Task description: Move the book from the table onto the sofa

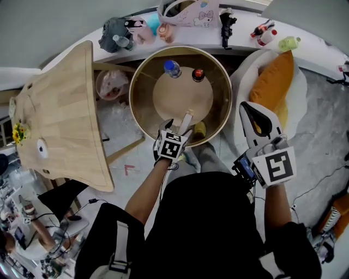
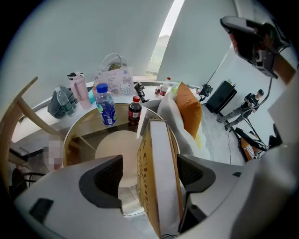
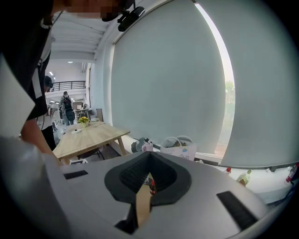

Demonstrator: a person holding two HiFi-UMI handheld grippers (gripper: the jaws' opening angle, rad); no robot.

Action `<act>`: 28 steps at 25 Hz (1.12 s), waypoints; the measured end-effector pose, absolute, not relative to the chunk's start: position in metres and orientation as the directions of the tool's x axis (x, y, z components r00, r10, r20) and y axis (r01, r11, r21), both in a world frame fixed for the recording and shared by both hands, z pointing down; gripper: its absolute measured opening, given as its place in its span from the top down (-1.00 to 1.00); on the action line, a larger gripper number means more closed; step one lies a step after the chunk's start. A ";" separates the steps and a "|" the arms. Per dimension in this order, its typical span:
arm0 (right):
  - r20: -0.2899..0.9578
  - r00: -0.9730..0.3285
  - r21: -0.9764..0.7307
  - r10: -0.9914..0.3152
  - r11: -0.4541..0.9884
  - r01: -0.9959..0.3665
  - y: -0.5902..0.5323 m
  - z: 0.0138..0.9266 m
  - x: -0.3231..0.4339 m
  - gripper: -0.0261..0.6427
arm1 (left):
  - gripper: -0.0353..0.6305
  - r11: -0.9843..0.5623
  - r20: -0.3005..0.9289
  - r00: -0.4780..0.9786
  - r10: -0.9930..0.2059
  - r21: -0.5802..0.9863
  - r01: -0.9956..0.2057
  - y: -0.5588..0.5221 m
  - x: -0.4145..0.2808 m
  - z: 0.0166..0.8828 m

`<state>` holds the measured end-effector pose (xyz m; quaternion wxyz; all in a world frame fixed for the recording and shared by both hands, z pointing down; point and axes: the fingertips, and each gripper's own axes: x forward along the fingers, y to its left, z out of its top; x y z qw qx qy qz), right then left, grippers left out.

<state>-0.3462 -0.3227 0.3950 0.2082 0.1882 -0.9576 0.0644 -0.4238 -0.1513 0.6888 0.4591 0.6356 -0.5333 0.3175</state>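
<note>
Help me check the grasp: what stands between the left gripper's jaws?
The book, standing on edge between the open jaws; the left gripper view shows it.

**Book on edge at the round desk's near side**

The round desk (image 1: pixel 133 101) sits in the middle. A water bottle (image 1: pixel 172 68) and a smaller bottle (image 1: pixel 198 74) stand side by side on its far part. The book (image 1: pixel 186 120) stands on edge at its near side, between the parted jaws of the left tongs (image 2: pixel 149 162). A long desk (image 1: pixel 65 109) lies to the left. The sofa (image 1: pixel 298 95) is to the right, with a cushion (image 1: pixel 272 82) on it. A ledge (image 1: pixel 191 34) behind carries a bag (image 1: pixel 188 12).
</note>
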 end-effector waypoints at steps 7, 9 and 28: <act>0.437 -0.830 -0.061 -0.346 0.909 -0.411 -0.328 0.401 -0.329 0.89 | -0.17 -0.084 0.933 0.202 -0.298 0.185 -0.979 -0.149 -0.414 0.714; 0.436 -0.828 -0.061 -0.352 0.907 -0.417 -0.331 0.400 -0.326 0.89 | -0.15 -0.099 0.938 0.197 -0.284 0.176 -0.979 -0.149 -0.413 0.717; 0.429 -0.789 -0.025 -0.440 0.867 -0.497 -0.321 0.388 -0.294 0.89 | 0.44 -0.099 0.953 0.149 -0.264 0.127 -0.987 -0.149 -0.419 0.712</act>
